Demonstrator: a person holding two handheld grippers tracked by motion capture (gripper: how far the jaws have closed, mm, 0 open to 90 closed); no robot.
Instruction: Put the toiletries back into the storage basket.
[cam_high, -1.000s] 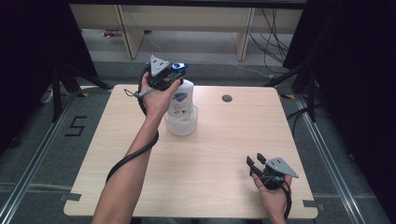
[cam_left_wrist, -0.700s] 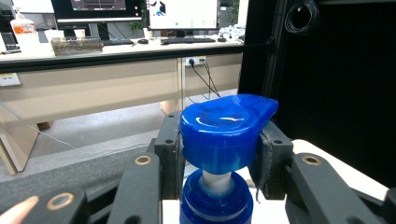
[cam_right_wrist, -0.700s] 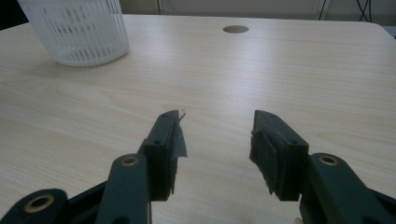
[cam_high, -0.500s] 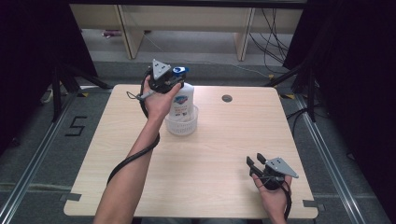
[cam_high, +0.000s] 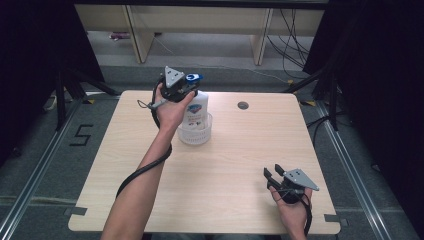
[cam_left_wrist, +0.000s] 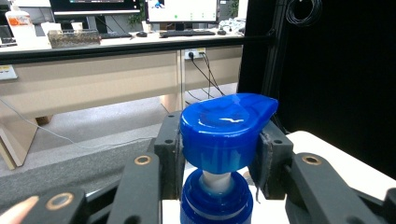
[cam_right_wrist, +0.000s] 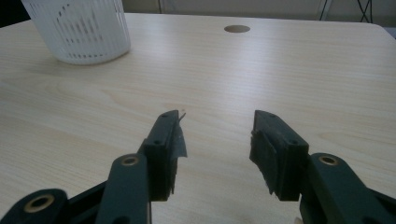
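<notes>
Left tongs (cam_left_wrist: 219, 158) are clamped on the blue pump head (cam_left_wrist: 226, 130) of the soap bottle (cam_high: 197, 107), which sits in the white basket (cam_high: 195, 132). Right tongs (cam_right_wrist: 217, 149) idle wide over the surface (cam_high: 240, 165). Guessing it's barely started, whether lifting or pressing.

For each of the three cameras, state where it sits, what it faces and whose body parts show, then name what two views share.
High view: above the person's side, looking down on the table; both forearms, left claw, right claw.
Left gripper view: on the left claw, facing desks beyond the table; its jaws flank the blue pump head.
Right gripper view: on the right claw, low over the tabletop, jaws apart.
Shared: white basket, high and right views.
</notes>
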